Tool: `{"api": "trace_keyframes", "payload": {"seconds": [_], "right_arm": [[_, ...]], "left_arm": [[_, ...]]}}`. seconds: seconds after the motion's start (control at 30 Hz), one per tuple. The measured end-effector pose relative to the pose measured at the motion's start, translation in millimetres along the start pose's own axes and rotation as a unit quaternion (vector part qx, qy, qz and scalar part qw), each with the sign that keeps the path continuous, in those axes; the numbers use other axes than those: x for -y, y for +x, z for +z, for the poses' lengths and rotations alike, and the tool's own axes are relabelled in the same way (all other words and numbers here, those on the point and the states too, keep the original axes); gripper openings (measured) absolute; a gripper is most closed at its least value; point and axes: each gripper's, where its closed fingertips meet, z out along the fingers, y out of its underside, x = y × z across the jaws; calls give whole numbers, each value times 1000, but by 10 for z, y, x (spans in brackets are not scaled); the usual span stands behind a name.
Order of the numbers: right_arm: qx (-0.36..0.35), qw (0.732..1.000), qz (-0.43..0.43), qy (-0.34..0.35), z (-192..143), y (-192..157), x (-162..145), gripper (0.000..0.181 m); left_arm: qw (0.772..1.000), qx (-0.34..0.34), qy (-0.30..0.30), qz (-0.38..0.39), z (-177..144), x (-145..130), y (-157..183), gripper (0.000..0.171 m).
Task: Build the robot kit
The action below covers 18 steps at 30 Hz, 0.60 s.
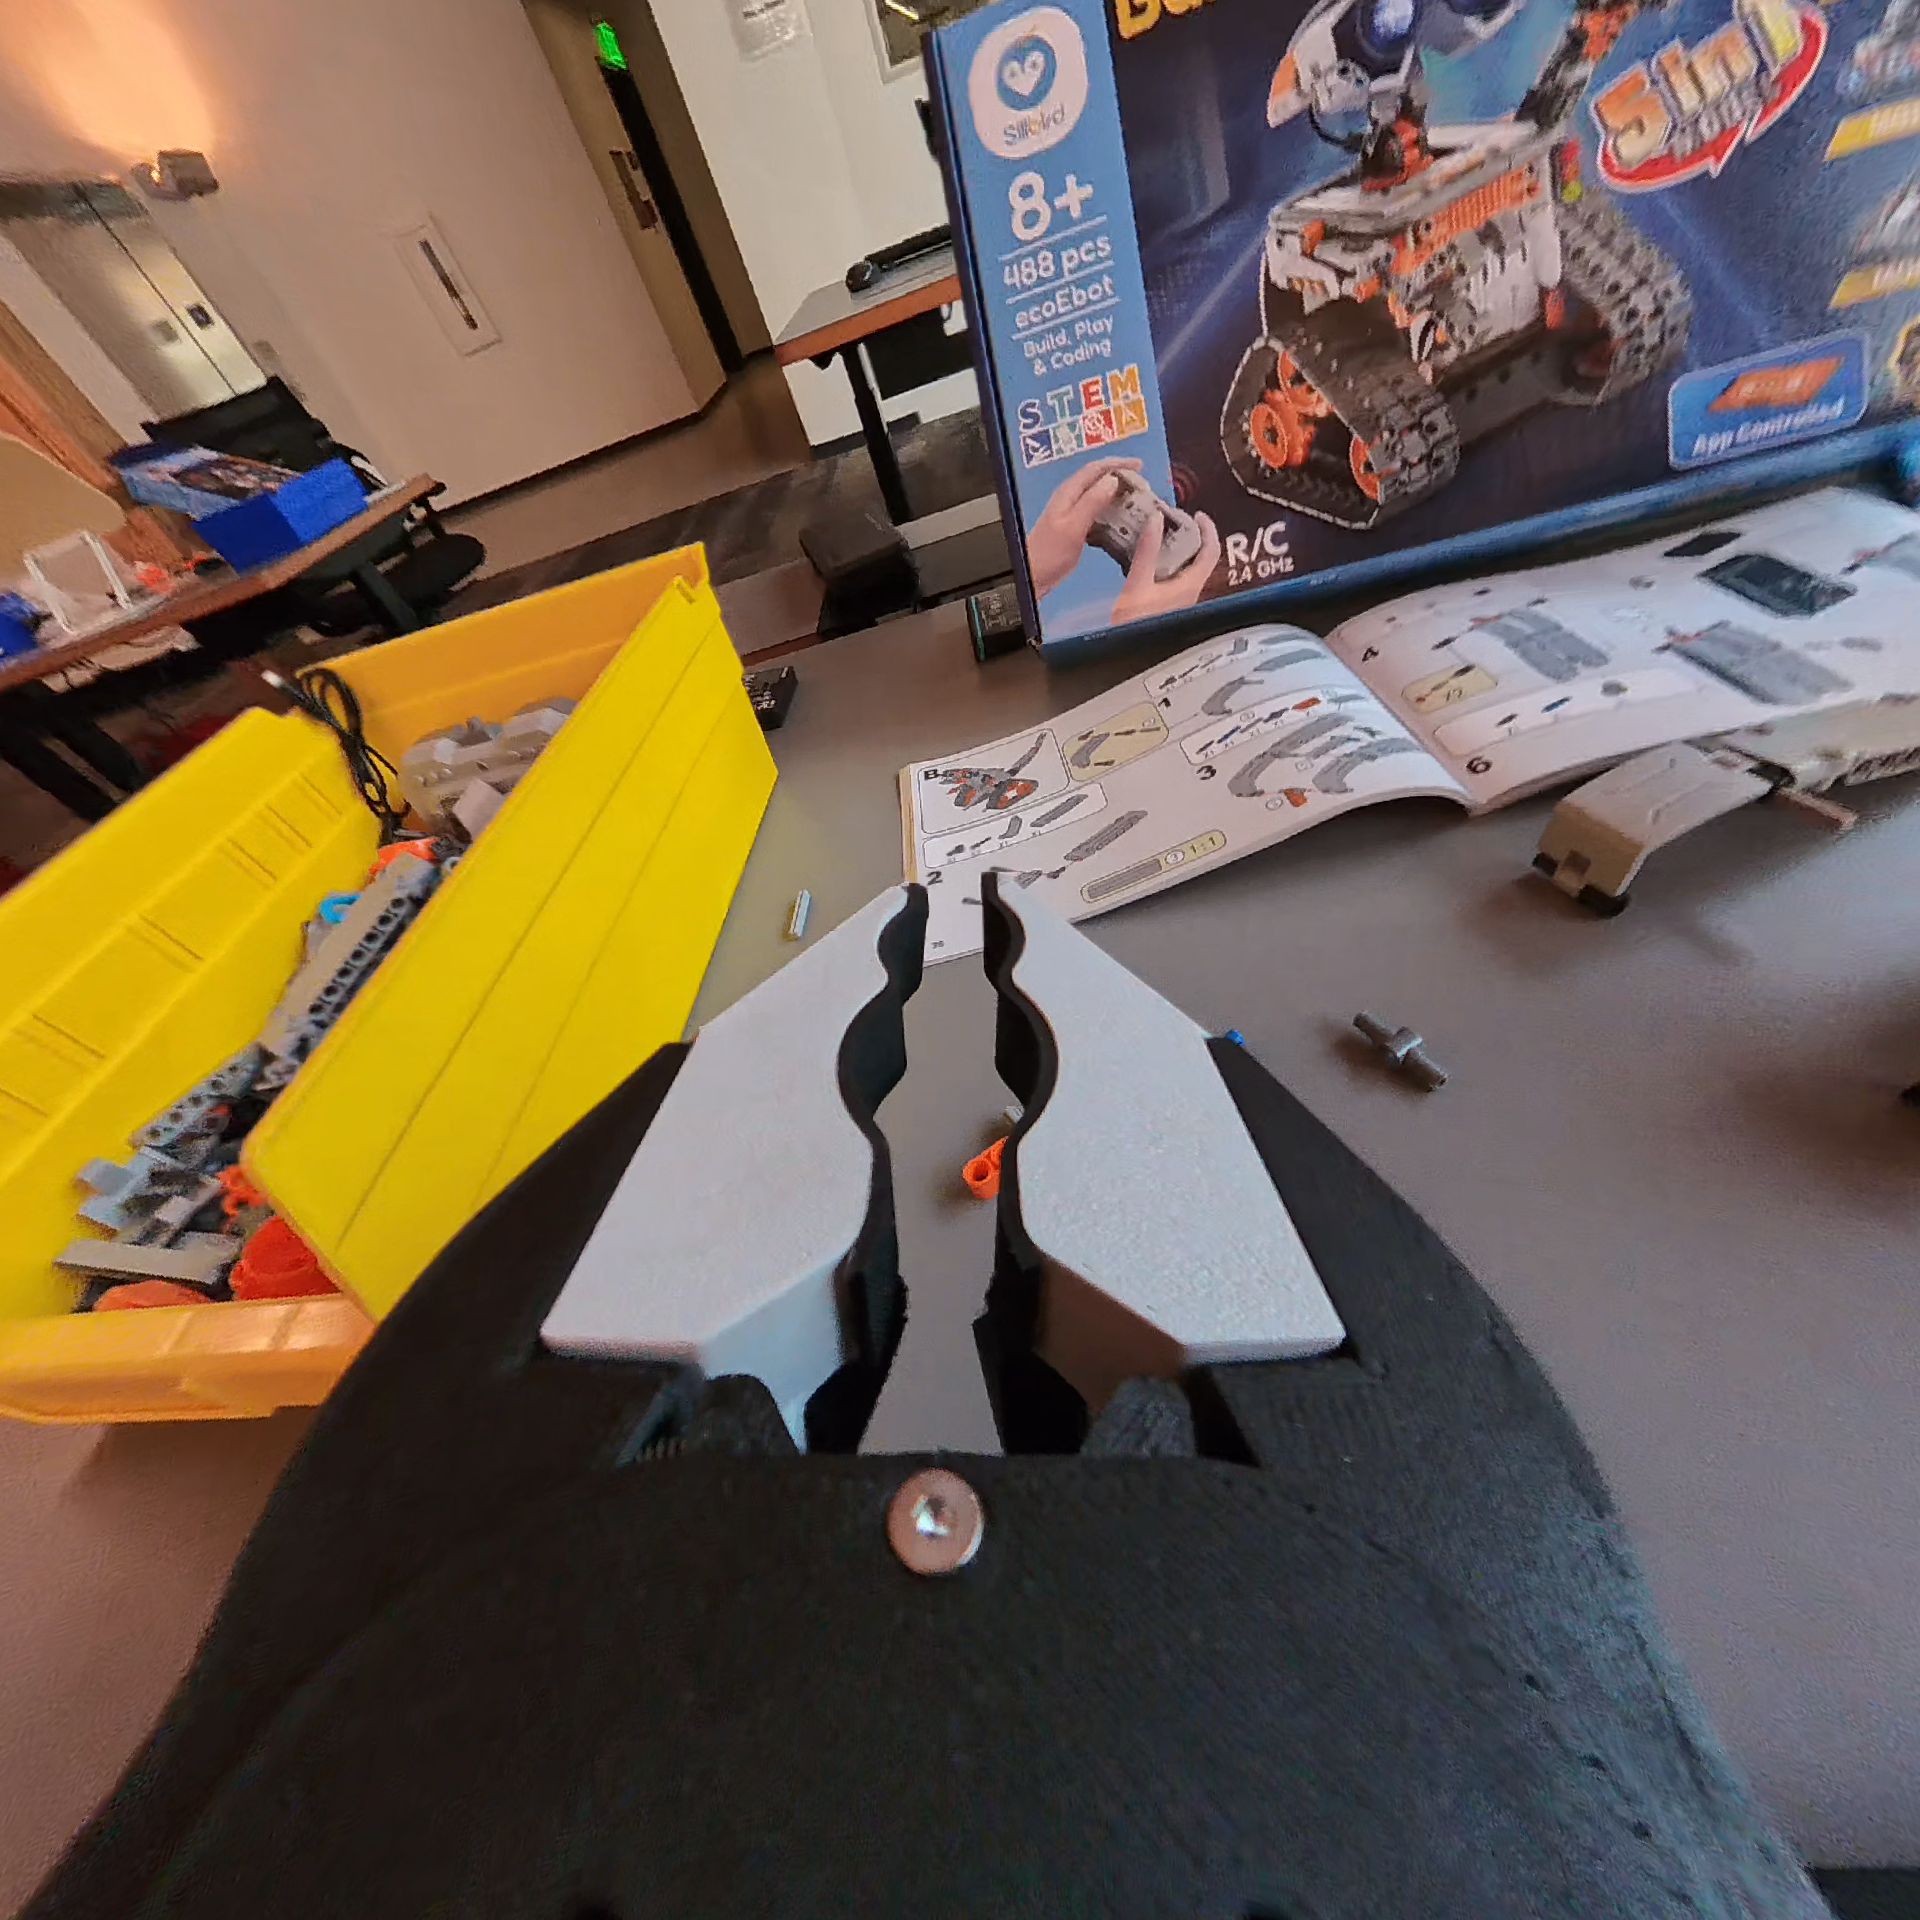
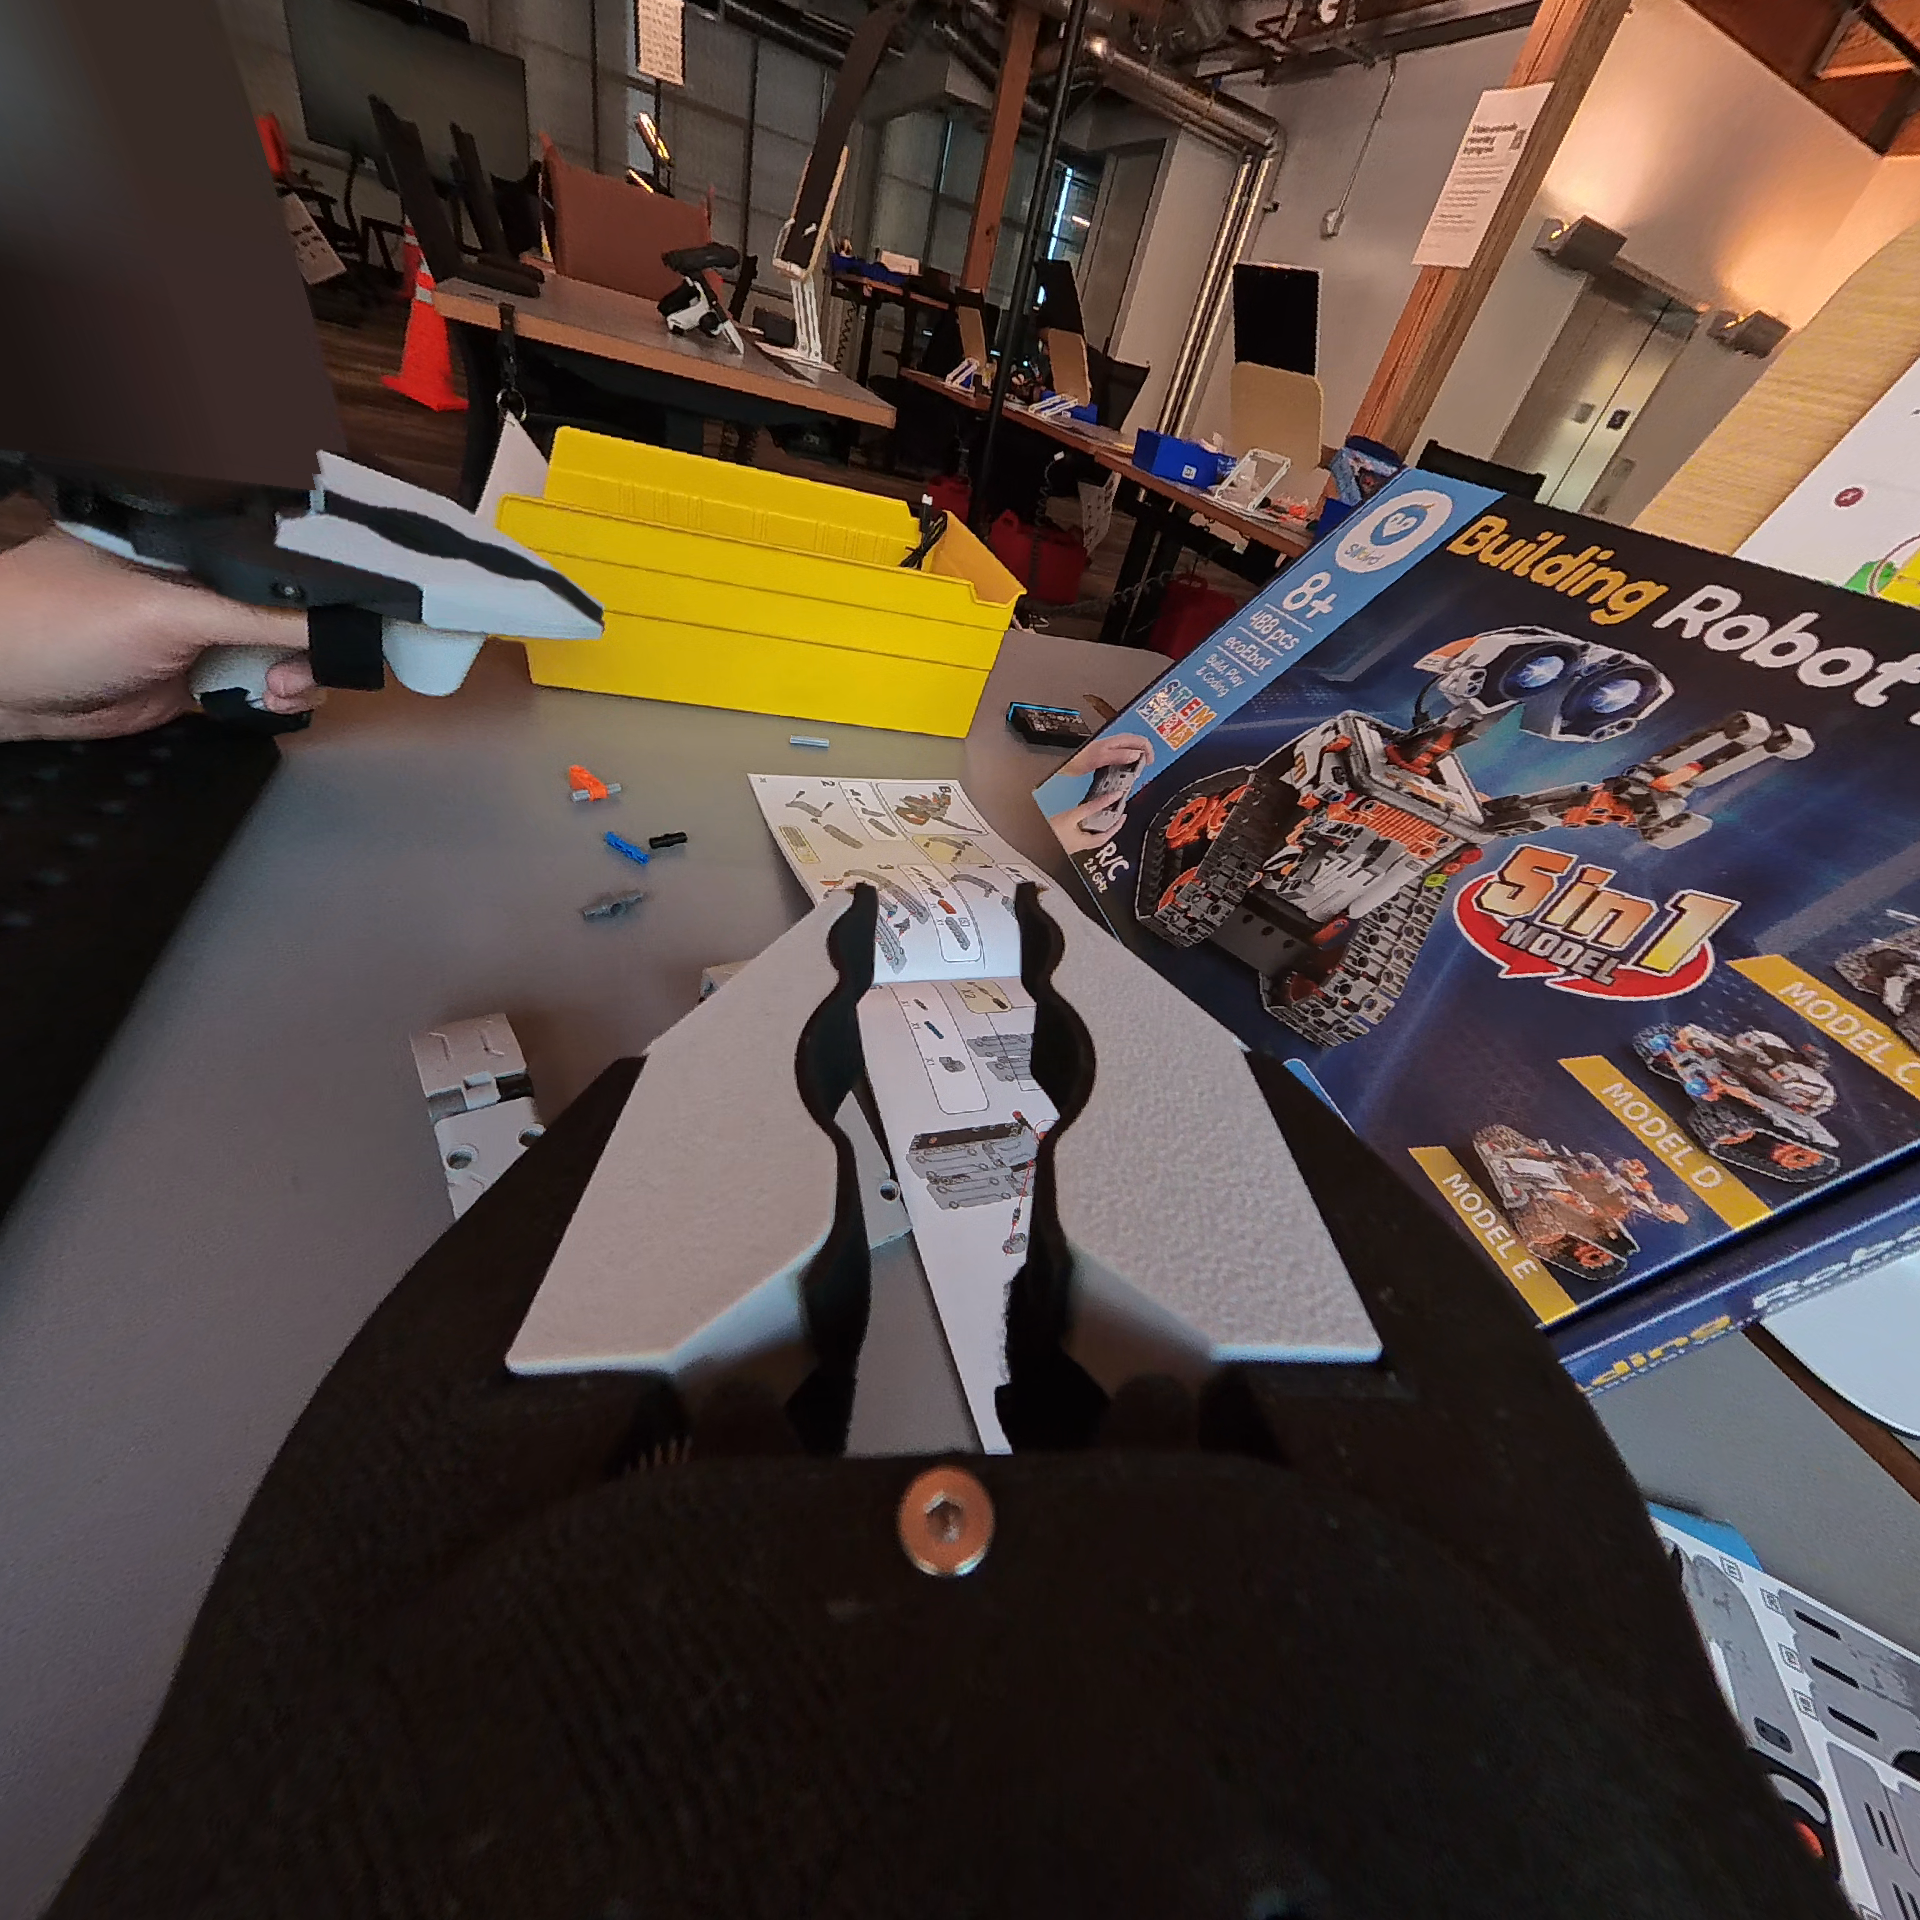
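My left gripper (image 1: 954,896) hovers over the grey table (image 1: 1507,1403), its jaws a narrow gap apart and empty. A small orange piece (image 1: 983,1169) lies on the table under the gap. A grey axle pin (image 1: 1400,1051) lies to its right. My right gripper (image 2: 940,896) is open and empty above the open instruction booklet (image 2: 914,831). In the right wrist view a hand holds the left gripper (image 2: 457,582) at the left, above orange (image 2: 587,781), blue (image 2: 625,847), black (image 2: 667,837) and grey (image 2: 611,906) small pieces.
A yellow bin (image 1: 520,935) with several building pieces stands at the left. The kit box (image 1: 1455,312) stands behind the booklet (image 1: 1299,727). A grey curved part (image 1: 1631,821) lies by the booklet. A grey block (image 2: 473,1101) lies left of my right gripper. One gripper's finger ends stand about 25 centimetres off the other's.
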Motion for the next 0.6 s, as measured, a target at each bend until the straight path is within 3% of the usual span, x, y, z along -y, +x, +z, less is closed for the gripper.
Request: {"api": "trace_keyframes", "payload": {"seconds": [0.13, 0.47, 0.53, 0.6], "right_arm": [[-5, 1000, 0, -3, -2, 21, -24, 27], [12, 999, -13, -45, 68, -38, -220, 26], [55, 997, -16, -52, 84, -174, -258, 25], [153, 986, 12, -72, 73, -473, -332, 28]], "left_arm": [[999, 8, -5, 38, 12, -8, 56, 9], [1000, 1, -9, 23, 27, -24, 54, 13], [1000, 1, -1, 22, 17, -2, 51, 13], [1000, 1, 3, 21, 13, 9, 53, 13]]}}
